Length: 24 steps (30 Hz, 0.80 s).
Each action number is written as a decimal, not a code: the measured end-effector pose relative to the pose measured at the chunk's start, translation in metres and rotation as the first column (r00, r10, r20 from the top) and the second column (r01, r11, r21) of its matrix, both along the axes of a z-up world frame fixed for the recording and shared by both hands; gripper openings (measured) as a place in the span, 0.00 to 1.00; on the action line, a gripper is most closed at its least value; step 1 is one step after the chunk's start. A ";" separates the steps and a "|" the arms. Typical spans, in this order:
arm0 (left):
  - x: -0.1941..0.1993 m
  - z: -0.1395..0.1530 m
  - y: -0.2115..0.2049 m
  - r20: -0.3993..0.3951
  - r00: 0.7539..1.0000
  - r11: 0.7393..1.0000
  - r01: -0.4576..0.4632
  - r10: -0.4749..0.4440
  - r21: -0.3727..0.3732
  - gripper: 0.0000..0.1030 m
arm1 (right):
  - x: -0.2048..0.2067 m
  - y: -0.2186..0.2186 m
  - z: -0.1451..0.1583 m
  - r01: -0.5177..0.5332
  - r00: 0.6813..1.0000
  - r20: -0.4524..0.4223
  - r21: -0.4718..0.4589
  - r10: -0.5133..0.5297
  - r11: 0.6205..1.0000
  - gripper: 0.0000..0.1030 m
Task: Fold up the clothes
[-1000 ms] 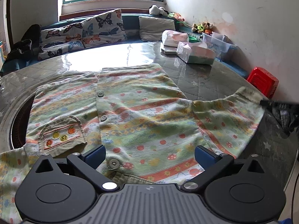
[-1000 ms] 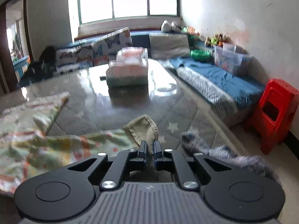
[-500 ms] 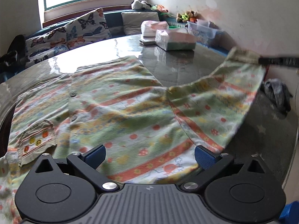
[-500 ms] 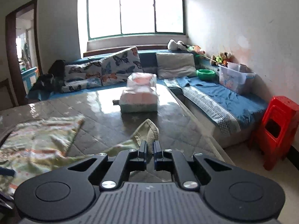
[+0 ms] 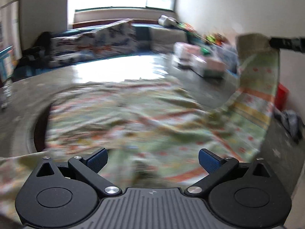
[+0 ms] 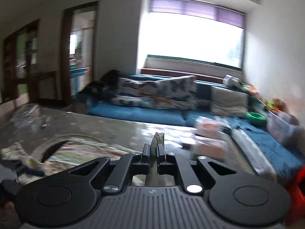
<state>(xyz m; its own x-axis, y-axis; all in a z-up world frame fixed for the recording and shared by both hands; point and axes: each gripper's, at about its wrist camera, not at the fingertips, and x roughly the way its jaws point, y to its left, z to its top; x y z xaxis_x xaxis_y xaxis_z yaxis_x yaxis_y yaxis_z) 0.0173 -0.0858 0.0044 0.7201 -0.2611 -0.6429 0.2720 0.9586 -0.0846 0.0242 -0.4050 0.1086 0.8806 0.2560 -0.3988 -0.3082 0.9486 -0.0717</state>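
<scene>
My left tongs (image 5: 153, 158) hang spread wide above the near edge of the tabletop (image 5: 118, 70), nothing between their blue pads (image 5: 208, 161). Below them a child's patterned shirt (image 5: 133, 118), pale green with orange stripes and small red dots, lies spread across the near half of the tabletop, its front rumpled; motion blur hides the finer detail. The shirt's right sleeve (image 5: 257, 87) rises off the right edge of the tabletop as a taut band, and its ribbed cuff (image 5: 251, 40) is held high in the air by my right tongs (image 5: 286, 43), seen from the left wrist as a dark bar entering from the right.

From the right wrist, my right tongs (image 6: 153, 152) are pressed together on that cuff (image 6: 158, 139), a narrow ridge of ribbed fabric standing up between the fingers (image 6: 145, 153). Past them the shirt's body (image 6: 82, 154) lies low at the left on the tabletop (image 6: 114, 127), beside a round dark opening (image 6: 51, 148) in the surface.

Tissue packs (image 5: 207, 64) sit near the far right edge of the tabletop. A blue sofa (image 6: 143, 112) with butterfly-print cushions (image 6: 158, 93) lines the wall under the bright window (image 6: 190, 38), and a red stool (image 5: 282, 97) stands on the floor at the right.
</scene>
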 end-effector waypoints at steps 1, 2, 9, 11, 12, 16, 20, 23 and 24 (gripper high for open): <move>-0.001 0.003 0.014 0.006 0.999 0.999 -0.036 0.036 -0.005 1.00 | 0.003 0.013 0.001 -0.030 1.000 0.000 -0.007 0.030 1.000 0.05; -0.003 0.005 0.028 0.013 0.997 0.997 -0.072 0.072 -0.010 1.00 | 0.006 0.028 0.000 -0.063 0.998 -0.005 -0.016 0.062 0.998 0.05; -0.023 0.009 0.111 0.017 0.962 0.960 -0.272 0.274 -0.068 1.00 | 0.018 0.118 -0.024 -0.251 0.966 -0.079 -0.066 0.246 0.966 0.05; -0.029 0.008 0.123 0.013 0.955 0.952 -0.295 0.297 -0.075 1.00 | 0.015 0.137 -0.034 -0.289 0.954 -0.109 -0.079 0.280 0.954 0.05; -0.031 0.007 0.127 0.012 0.952 0.949 -0.304 0.306 -0.077 1.00 | 0.012 0.145 -0.040 -0.310 0.946 -0.128 -0.080 0.299 0.947 0.05; -0.034 0.004 0.133 0.000 0.946 0.943 -0.323 0.324 -0.083 1.00 | 0.002 0.164 -0.055 -0.367 0.920 -0.170 -0.066 0.352 0.928 0.10; -0.032 0.005 0.130 0.001 0.947 0.944 -0.319 0.320 -0.085 1.00 | -0.010 0.154 -0.052 -0.382 0.917 -0.153 -0.061 0.369 0.922 0.22; -0.031 0.007 0.124 0.008 0.953 0.950 -0.301 0.303 -0.085 1.00 | -0.011 0.136 -0.051 -0.357 0.927 -0.153 -0.079 0.342 0.931 0.36; -0.030 0.008 0.121 0.010 0.956 0.952 -0.293 0.294 -0.085 1.00 | -0.010 0.129 -0.053 -0.342 0.932 -0.161 -0.089 0.326 0.935 0.40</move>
<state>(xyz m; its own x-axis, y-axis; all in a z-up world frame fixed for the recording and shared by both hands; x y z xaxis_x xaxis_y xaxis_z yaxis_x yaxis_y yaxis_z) -0.0130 0.0350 0.0120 0.7867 -0.0870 -0.6112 -0.0176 0.9865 -0.1631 0.0140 -0.2762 0.0558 0.6845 0.4711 -0.5564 -0.6205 0.7771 -0.1053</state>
